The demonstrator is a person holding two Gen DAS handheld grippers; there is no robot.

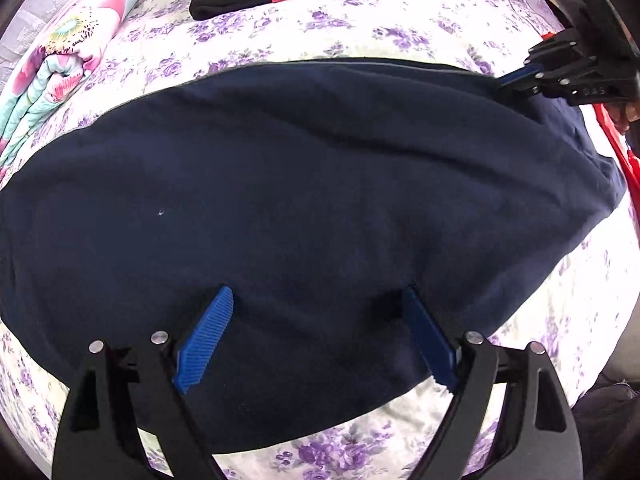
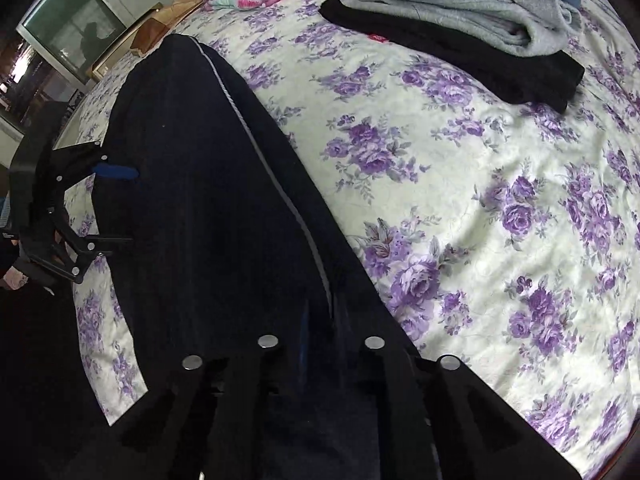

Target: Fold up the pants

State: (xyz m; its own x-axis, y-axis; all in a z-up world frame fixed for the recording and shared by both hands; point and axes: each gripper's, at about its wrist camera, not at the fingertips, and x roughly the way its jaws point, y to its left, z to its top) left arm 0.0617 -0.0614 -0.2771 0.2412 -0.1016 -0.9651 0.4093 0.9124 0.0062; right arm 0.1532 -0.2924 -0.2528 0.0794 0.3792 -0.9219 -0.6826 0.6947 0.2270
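The navy pants [image 1: 304, 184] lie flat across the floral bedspread [image 1: 304, 36], filling the middle of the left wrist view. A pale seam line [image 2: 256, 136] runs along their far edge in the right wrist view, from 11 o'clock down to the centre.

The left gripper [image 1: 316, 336] hangs over the near edge of the pants at 6 o'clock with its jaws spread wide. The blue pads [image 1: 208, 340] rest on or just above the cloth, and nothing is pinched between them. The right gripper [image 1: 516, 80] sits at 2 o'clock in the left wrist view, at the far edge of the pants. Its jaws are clenched, and they seem to be pinching the cloth edge. In its own view the fingertips are lost against the dark cloth.

Risks, as I judge them:
- The left jaws may close on the top layer only, so the fold would drag the lower layer askew.
- With one corner pinched and the other free, a lift by the right hand would skew the fold line.
- The pinch at the seam looks shallow, so the edge could slip out under tension.

No containers are in view. Folded grey clothes [image 2: 460, 12] lie on a black garment [image 2: 472, 60] at 12 o'clock, well apart from the pants. A flowered quilt [image 1: 60, 56] lies at 10 o'clock.
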